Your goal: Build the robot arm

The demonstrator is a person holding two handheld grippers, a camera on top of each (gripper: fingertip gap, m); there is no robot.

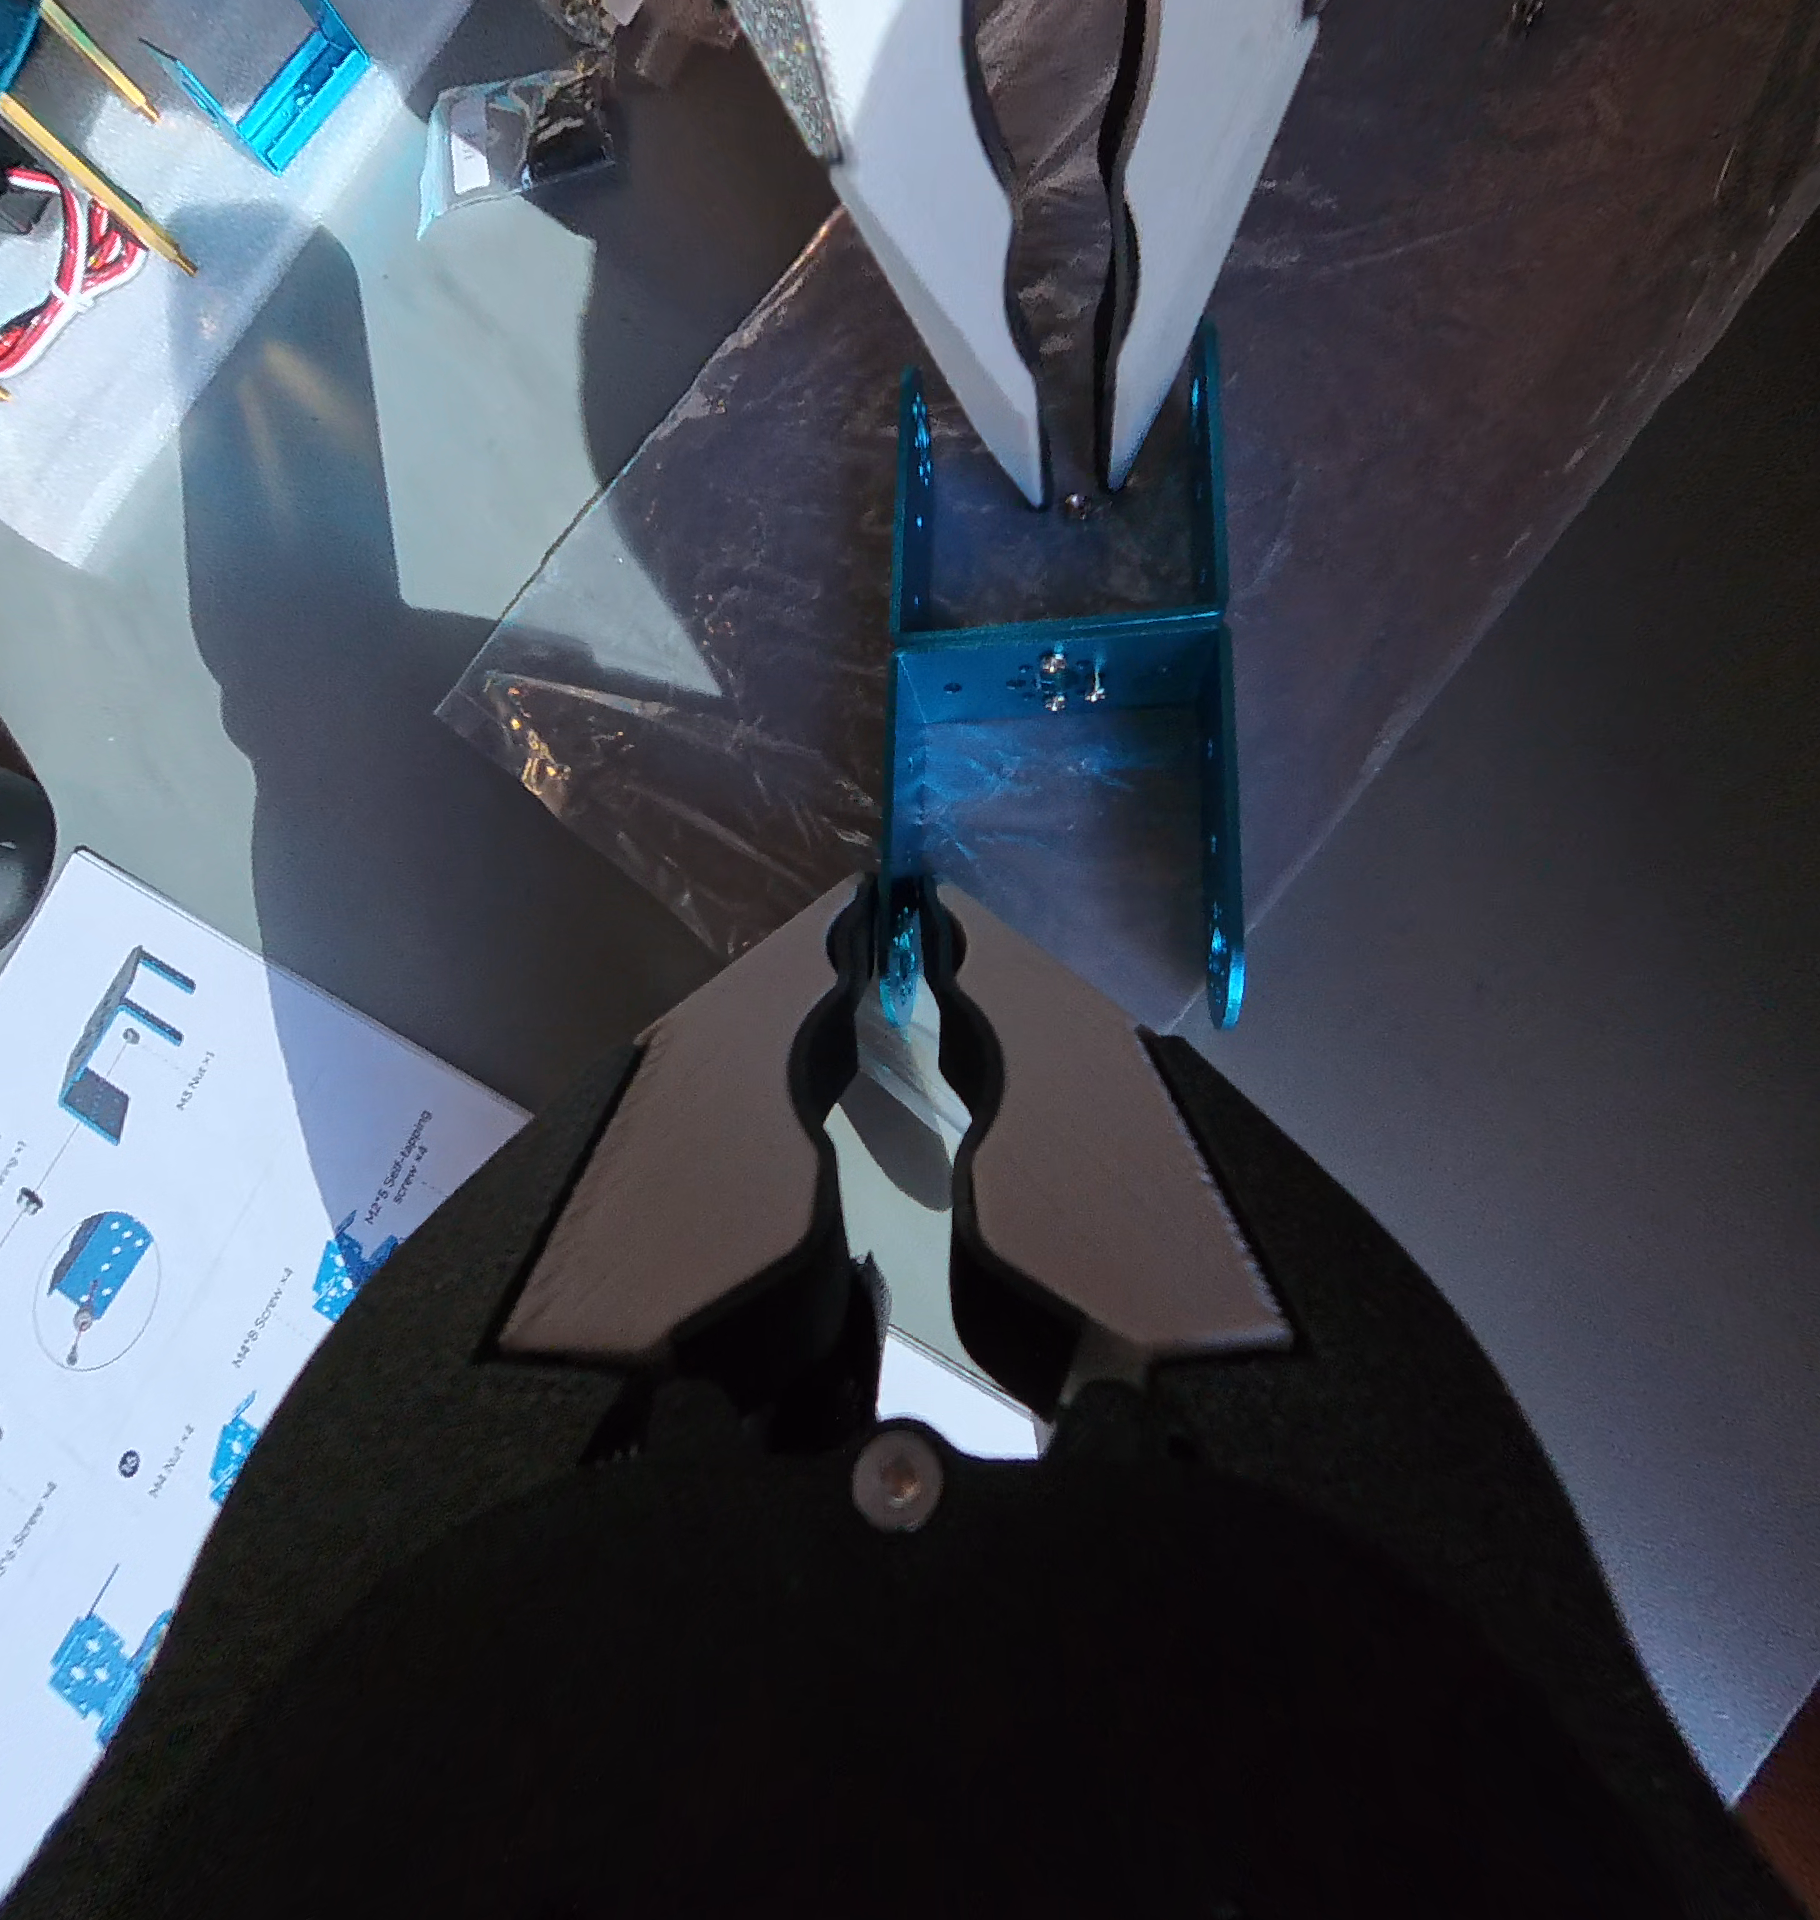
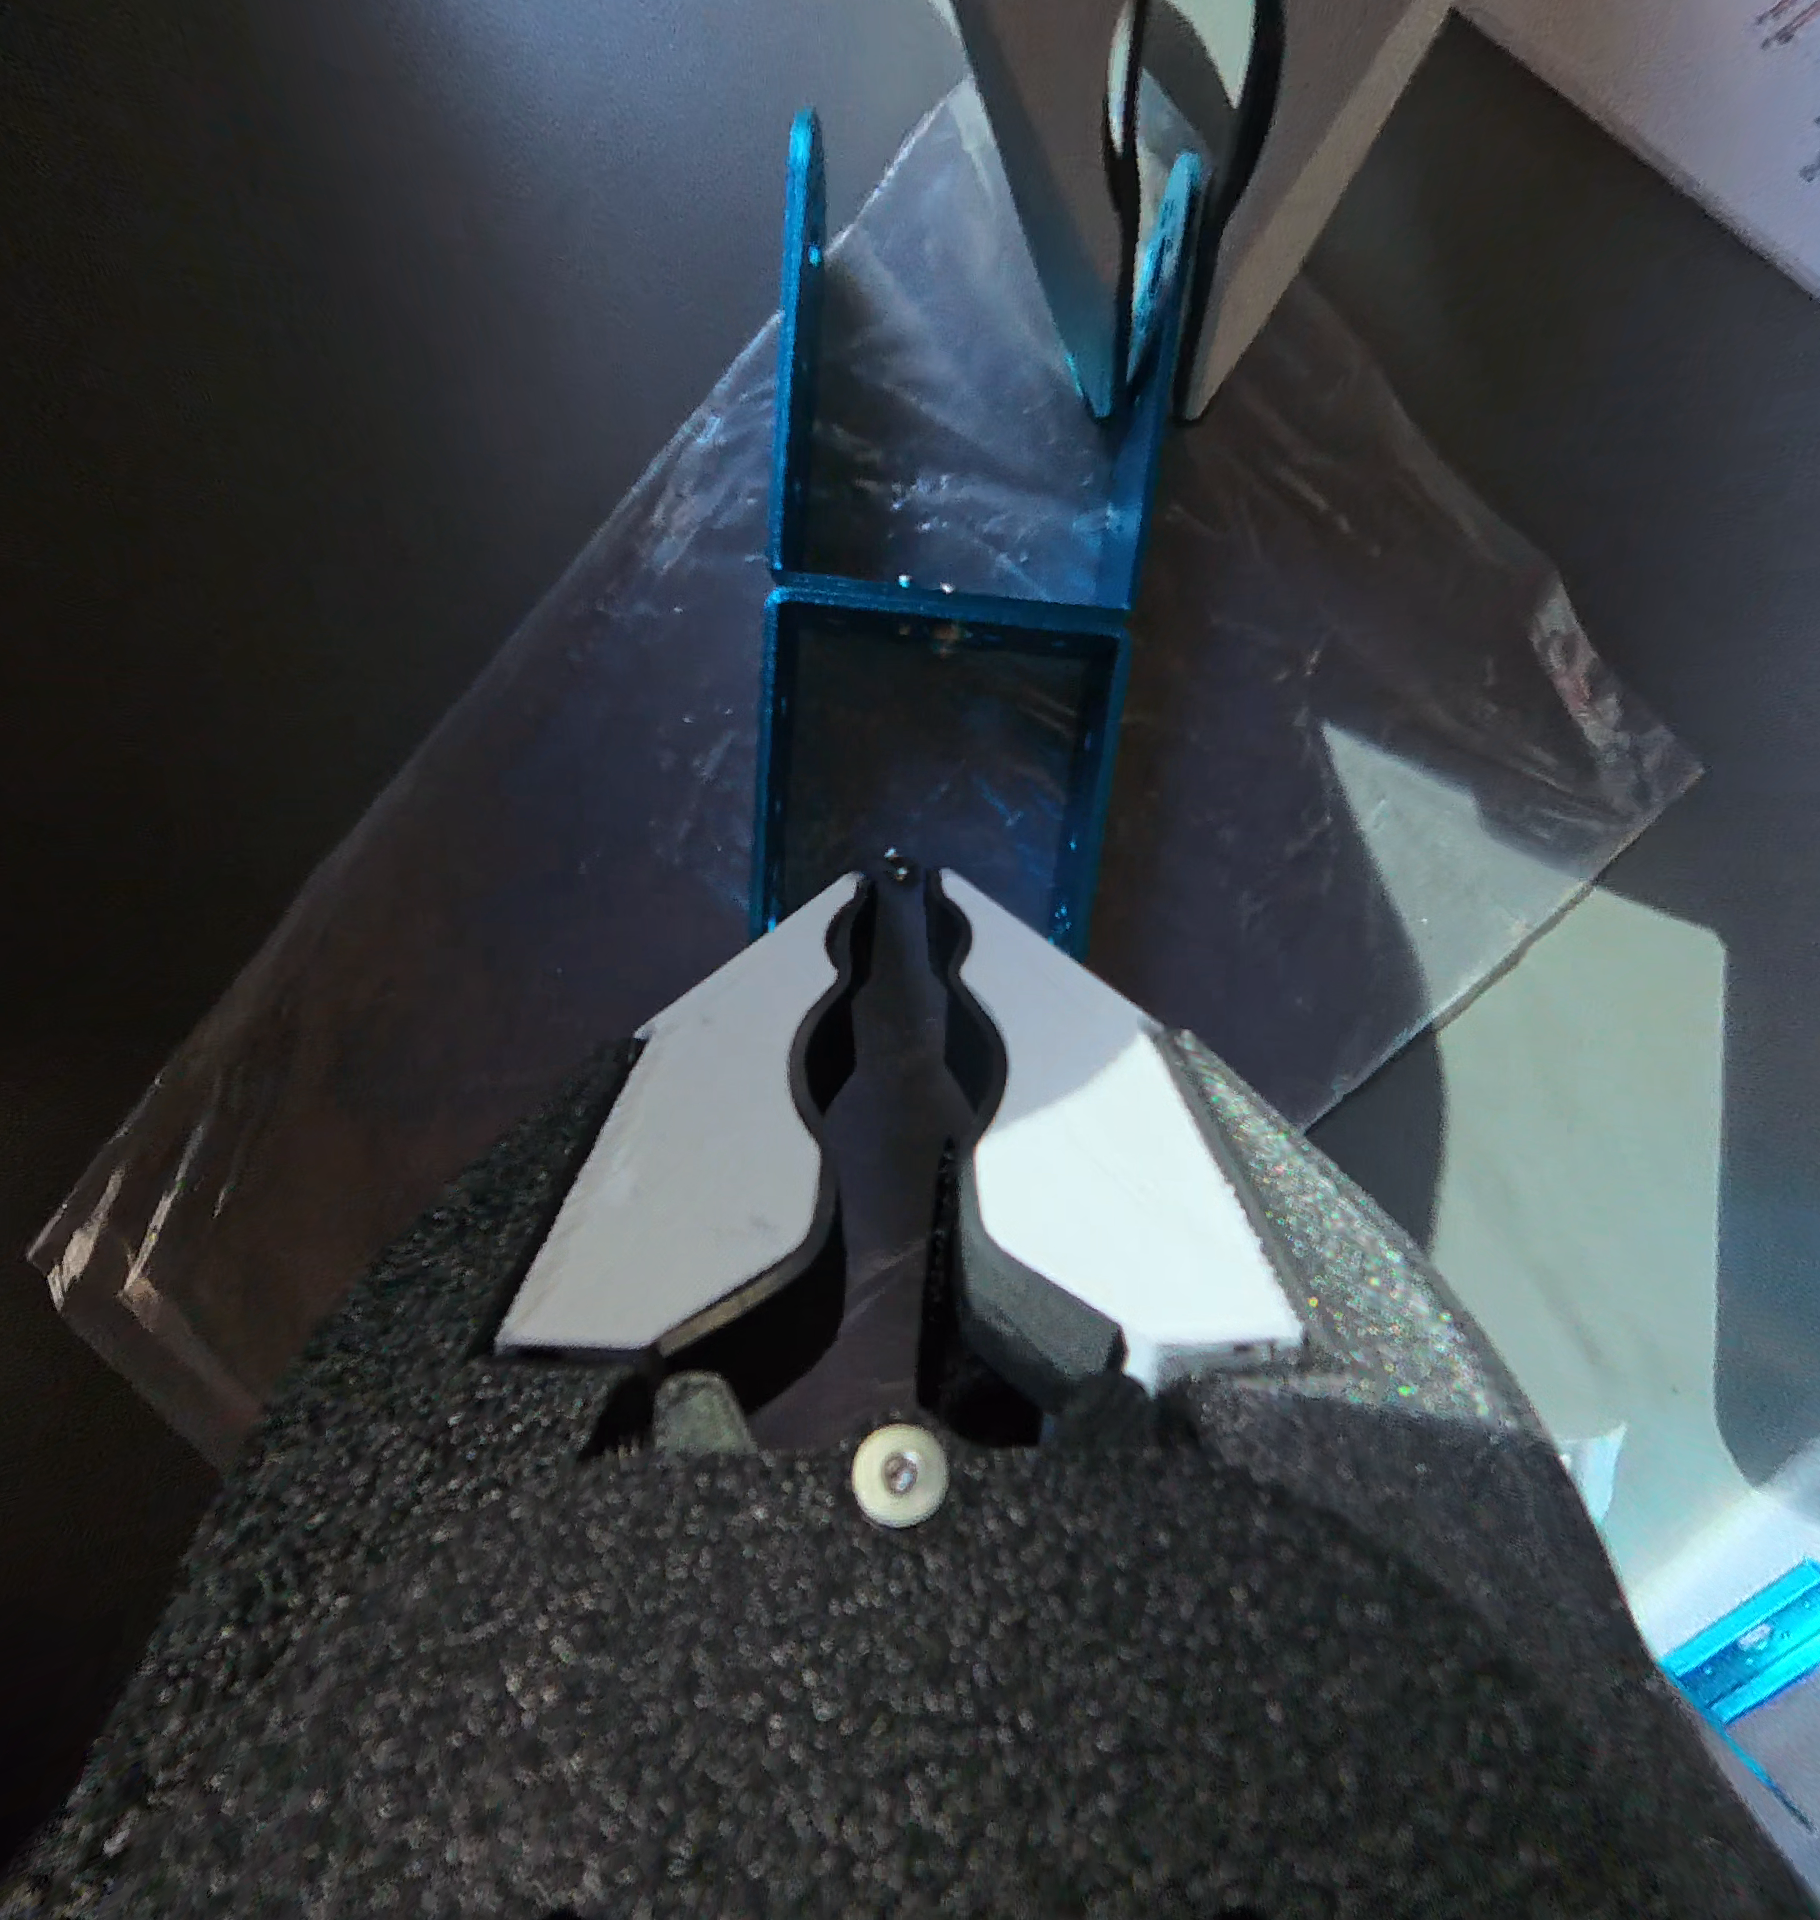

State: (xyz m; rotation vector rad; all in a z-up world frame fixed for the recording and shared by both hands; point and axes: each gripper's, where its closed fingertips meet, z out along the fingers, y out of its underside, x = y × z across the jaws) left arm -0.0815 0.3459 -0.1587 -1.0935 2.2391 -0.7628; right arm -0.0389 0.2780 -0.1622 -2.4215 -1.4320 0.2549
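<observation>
The left gripper (image 1: 898, 894) is closed on one arm of a blue anodised metal bracket (image 1: 1062, 727). Its white fingers (image 1: 750, 1122) pinch the rounded end of that arm between the black pads, so the gap is only as wide as the arm is thick.

The bracket is H-shaped: two long perforated arms joined by a cross plate that carries several small screws. It sits over a clear plastic sheet (image 1: 636, 613) that lies on the worktop (image 1: 1571, 831), in the shaded part of the surface.

The right gripper (image 2: 898, 881) reaches between the two arms at the opposite end of the bracket. Its jaws are nearly together, and a small dark screw (image 2: 895, 860) sits at the fingertips. In the left wrist view a small round metal part shows at those same tips; whether the tips actually clamp it cannot be told. The tips stand just beside the inner faces of the arms.

On the worktop towards the near left edge of the left wrist view lies a printed instruction sheet (image 1: 189, 1195) with part diagrams. At the far left corner stand a second blue bracket (image 1: 298, 104), a crumpled clear bag (image 1: 532, 135) and an assembly with brass standoffs and red and white wires (image 1: 64, 291).
</observation>
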